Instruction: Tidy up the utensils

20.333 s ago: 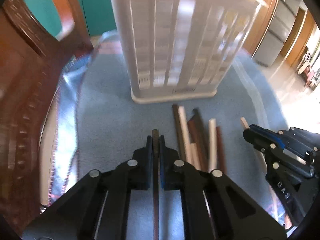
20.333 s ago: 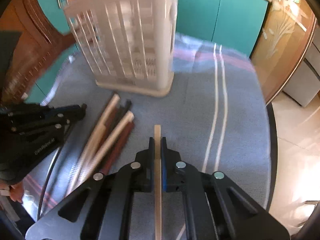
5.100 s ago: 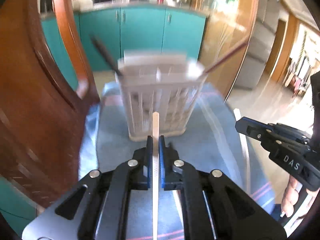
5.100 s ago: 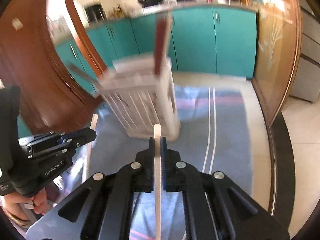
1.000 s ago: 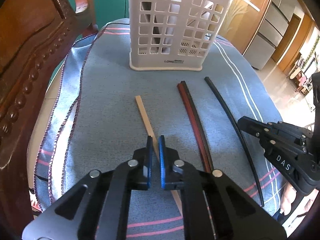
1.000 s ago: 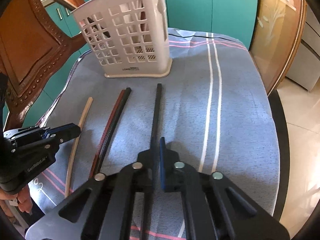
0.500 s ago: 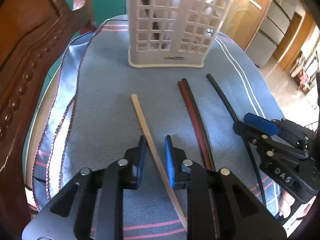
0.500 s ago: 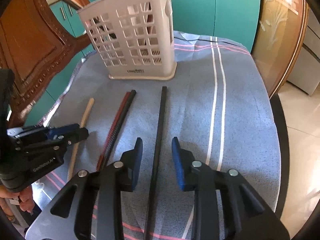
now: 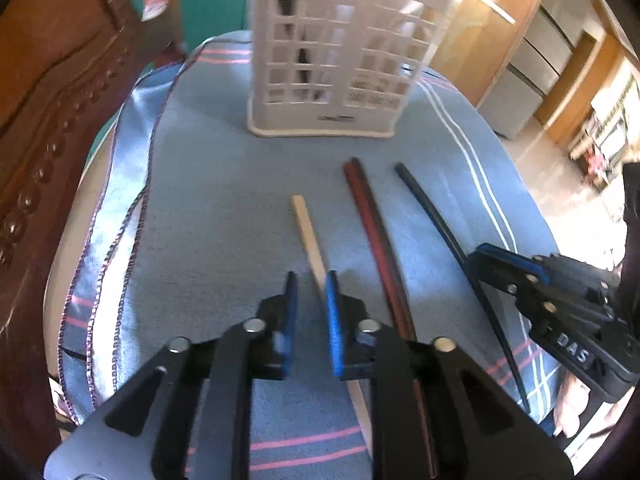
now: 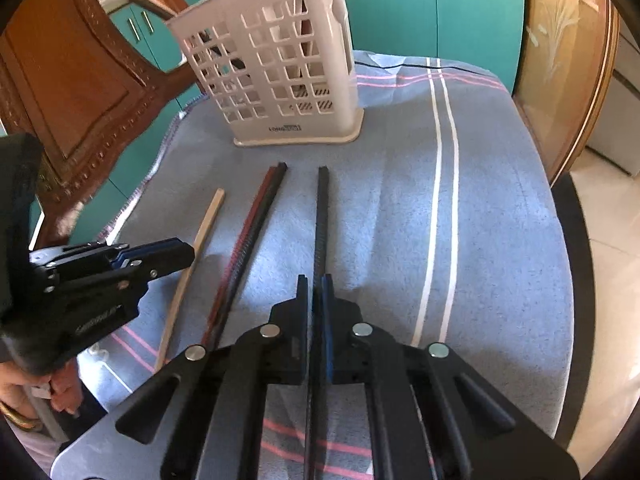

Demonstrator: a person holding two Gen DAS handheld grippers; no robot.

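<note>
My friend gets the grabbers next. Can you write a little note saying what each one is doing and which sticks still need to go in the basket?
Left gripper: jaws opening, pale wooden chopstick between them, not pressed yet.
Right gripper: jaws closing on the black chopstick.
Things: white basket stands at the far end of the blue cloth. The red-and-black pair lies between the pale and black sticks.
Done: some sticks are already in the basket.
Left: lift these sticks off the cloth and drop them in the basket.
</note>
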